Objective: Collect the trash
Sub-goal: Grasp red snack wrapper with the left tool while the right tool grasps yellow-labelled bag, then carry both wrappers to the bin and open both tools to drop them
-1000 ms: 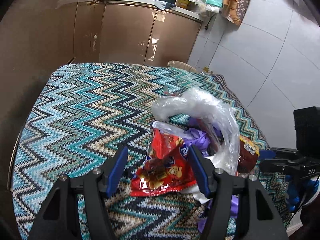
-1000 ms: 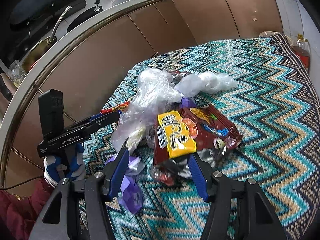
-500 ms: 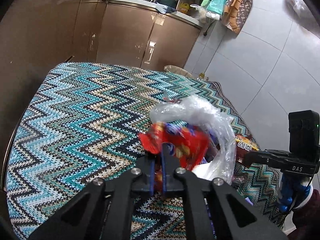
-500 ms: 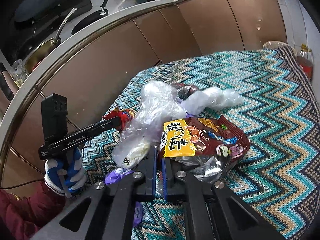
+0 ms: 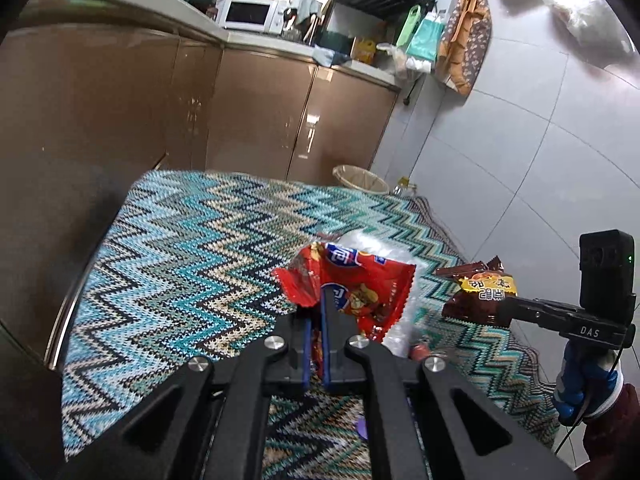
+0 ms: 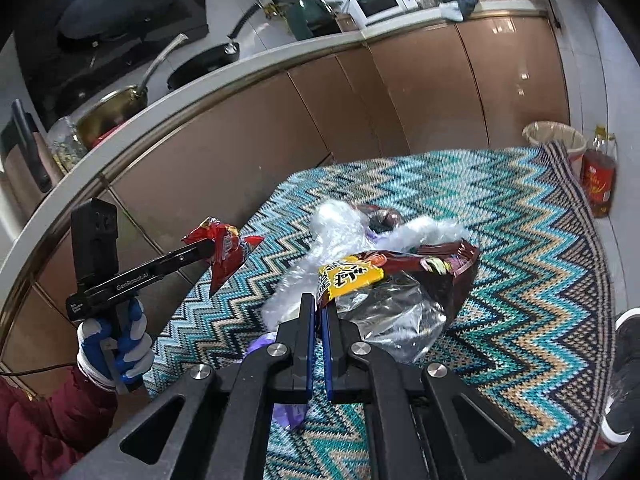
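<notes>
Two wrappers now off the zigzag-knit cloth point(image 5: 180, 248): half-open jaws a second ago, since shut, pads pinched flat on thin film. Left gripper point(image 5: 314, 320) clamped on the lower edge of the red snack bag point(image 5: 360, 284), raised clear of the cloth; right gripper point(image 6: 316, 316) clamped on the corner of the brown snack bag with a yellow label point(image 6: 400, 276), likewise lifted. Both grasps apparently secure, so pickup judged done and carriage to the lined waste bin point(image 5: 360, 178) beyond the cloth's far edge likely next. Left behind on the cloth: crumpled clear plastic bag point(image 6: 340, 232) and purple scraps point(image 6: 260, 346). Both tools angled forward and downward; gloved left hand point(image 6: 116, 344) on its handle beside a dark red sleeve point(image 6: 48, 420).
</notes>
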{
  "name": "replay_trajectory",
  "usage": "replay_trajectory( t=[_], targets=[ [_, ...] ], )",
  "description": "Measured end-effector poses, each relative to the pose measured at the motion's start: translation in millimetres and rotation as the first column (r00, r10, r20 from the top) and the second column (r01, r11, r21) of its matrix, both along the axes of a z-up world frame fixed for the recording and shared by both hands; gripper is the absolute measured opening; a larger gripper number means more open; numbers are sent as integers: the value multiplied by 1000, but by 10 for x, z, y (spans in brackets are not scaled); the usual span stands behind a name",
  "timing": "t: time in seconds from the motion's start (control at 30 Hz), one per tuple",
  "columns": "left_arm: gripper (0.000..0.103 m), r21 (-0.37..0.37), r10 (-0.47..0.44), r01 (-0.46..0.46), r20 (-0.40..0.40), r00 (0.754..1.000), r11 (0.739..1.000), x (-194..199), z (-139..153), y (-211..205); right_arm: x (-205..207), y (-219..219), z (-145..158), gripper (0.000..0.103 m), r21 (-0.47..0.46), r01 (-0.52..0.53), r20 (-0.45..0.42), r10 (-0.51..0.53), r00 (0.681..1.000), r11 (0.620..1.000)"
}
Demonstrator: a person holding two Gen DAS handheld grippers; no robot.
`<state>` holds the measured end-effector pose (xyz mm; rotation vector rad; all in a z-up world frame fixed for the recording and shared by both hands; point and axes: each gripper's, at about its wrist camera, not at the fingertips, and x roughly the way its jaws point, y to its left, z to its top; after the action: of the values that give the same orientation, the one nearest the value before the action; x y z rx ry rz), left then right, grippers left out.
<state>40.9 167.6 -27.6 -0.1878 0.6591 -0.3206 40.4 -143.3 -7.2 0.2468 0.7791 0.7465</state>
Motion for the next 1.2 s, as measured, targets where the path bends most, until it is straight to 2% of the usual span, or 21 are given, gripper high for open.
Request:
replay_trajectory(
  t=[0.37,0.63,0.77,0.9,1.2],
  targets=[
    [4,11,-12,12,52,999,1000,-390,300,-189,-394,-162,301,3,49,9,85,-13,996,999],
    [4,14,-91,90,58,994,996,-417,489,-688,-602,-607,473,3,102,75,152,-90,984,992],
    [4,19,-165,165,43,985,986,-312,540,-1137,-658,-958,494,3,117,136,167,-154,974,984],
    [3,55,-254,252,21,967,966,-158,555,-1757,-698,-1427,479,3,121,225,171,-243,955,967],
    [4,121,-439,443,-60,896,888,182,325,-3284,-708,-2475,263,3,122,430,118,-443,888,894]
  ],
)
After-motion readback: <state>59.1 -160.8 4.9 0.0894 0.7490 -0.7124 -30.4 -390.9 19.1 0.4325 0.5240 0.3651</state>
